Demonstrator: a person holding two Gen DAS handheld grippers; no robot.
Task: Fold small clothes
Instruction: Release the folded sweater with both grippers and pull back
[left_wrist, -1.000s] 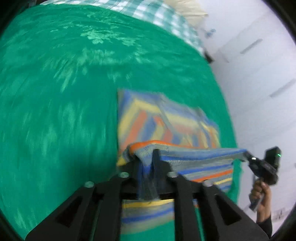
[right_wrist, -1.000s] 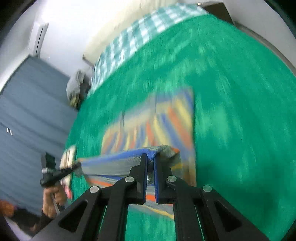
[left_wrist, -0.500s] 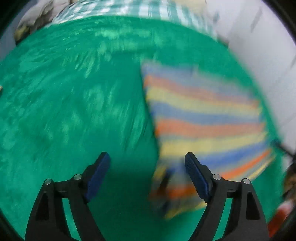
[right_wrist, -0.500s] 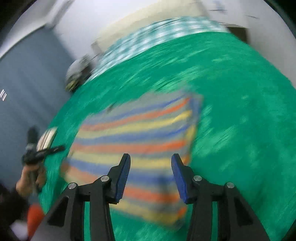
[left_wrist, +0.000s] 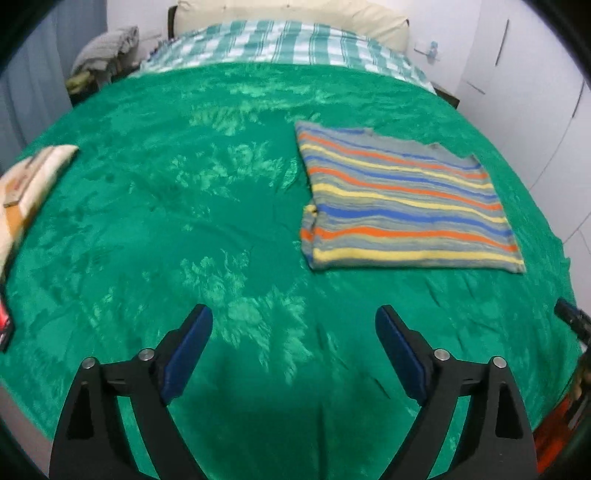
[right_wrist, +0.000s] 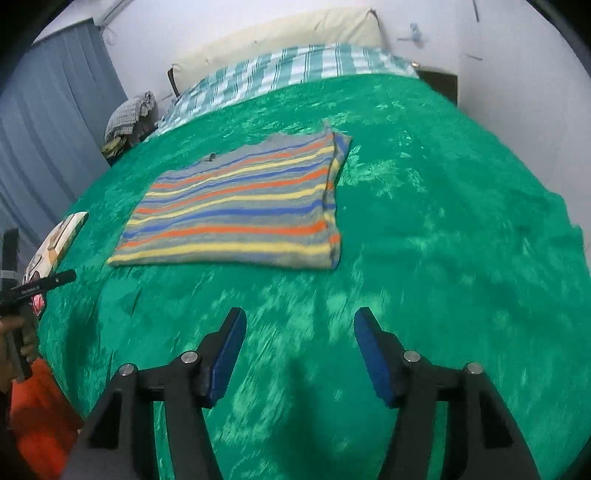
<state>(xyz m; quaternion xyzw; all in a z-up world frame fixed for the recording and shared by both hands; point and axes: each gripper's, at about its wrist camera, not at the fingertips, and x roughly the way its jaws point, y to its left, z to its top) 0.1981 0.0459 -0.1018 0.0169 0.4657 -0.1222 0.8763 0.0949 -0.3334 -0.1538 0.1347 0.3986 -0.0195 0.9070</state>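
your left gripper and right gripper are both opening, nothing between them — striped garment lies folded on the green blanket, well ahead; its underside is hidden.

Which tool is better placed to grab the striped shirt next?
Left, marginally: left tool, opening and empty, has a near corner of the striped shirt almost dead ahead; right tool, also opening, sees its corner off-centre.
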